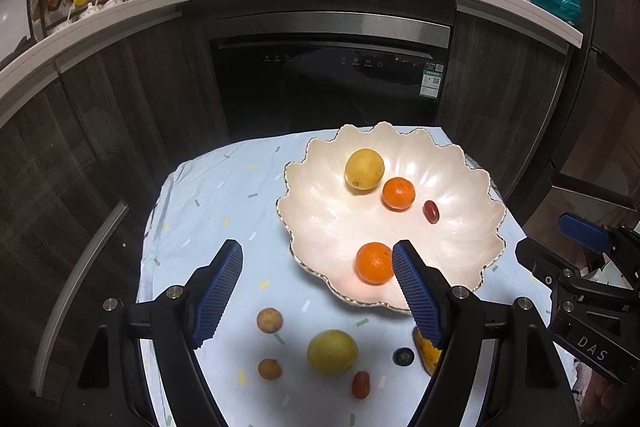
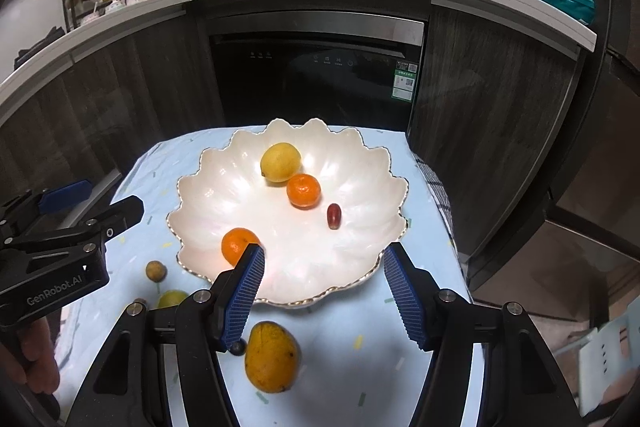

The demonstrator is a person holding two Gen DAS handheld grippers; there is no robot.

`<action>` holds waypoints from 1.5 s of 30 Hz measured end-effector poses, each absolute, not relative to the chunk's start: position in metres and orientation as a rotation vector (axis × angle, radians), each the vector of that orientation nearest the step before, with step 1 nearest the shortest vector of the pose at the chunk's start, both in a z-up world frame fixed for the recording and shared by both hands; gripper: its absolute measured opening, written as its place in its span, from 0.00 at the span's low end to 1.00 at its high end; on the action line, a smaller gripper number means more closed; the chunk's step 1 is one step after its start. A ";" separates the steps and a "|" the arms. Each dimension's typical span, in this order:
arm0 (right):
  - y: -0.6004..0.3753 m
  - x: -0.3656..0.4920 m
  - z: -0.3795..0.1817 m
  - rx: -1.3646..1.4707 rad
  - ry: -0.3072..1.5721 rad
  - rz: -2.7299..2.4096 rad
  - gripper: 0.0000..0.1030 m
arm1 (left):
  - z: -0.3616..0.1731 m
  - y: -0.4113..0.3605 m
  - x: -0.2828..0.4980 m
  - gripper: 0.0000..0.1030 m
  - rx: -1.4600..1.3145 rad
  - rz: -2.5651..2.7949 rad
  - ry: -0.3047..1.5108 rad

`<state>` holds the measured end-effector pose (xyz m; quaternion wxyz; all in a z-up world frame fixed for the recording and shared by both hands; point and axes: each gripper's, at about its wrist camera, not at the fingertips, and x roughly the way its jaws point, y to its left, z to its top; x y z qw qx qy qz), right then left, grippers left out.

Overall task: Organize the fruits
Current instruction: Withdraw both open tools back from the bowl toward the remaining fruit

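Reading "DAS" on the right gripper [image 1: 576,239] body in the left wrist view, "GenRobot.AI" on the left gripper [image 2: 92,195] in the right wrist view. Both sets of blue ribbed fingers [image 1: 218,293] spread apart, nothing between them. White scalloped gold-rimmed bowl [image 1: 320,227] on the pale blue patterned tabletop [image 1: 224,195] holds a yellow lemon [image 1: 364,169], two mandarins [image 1: 374,263], one red grape [image 1: 431,211]. Left view alone shows the small red-orange fruit [image 1: 361,384] and second brown longan [image 1: 269,369]; right view alone shows the whole yellow-orange mango [image 2: 271,357].
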<state>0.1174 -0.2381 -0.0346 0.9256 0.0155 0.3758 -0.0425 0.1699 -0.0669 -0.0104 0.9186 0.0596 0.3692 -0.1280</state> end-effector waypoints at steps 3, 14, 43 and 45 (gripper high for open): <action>-0.236 0.114 -0.035 0.033 0.772 -0.082 0.61 | -0.011 -0.064 0.165 0.75 0.119 -0.261 0.758; -0.222 0.099 -0.041 0.021 0.788 -0.056 0.61 | -0.016 -0.052 0.148 0.75 0.112 -0.248 0.757; -0.212 0.085 -0.087 0.003 0.881 -0.028 0.61 | -0.072 -0.048 0.116 0.74 0.161 -0.274 0.830; -0.211 0.085 -0.091 0.000 0.887 -0.026 0.61 | -0.076 -0.048 0.116 0.74 0.161 -0.272 0.841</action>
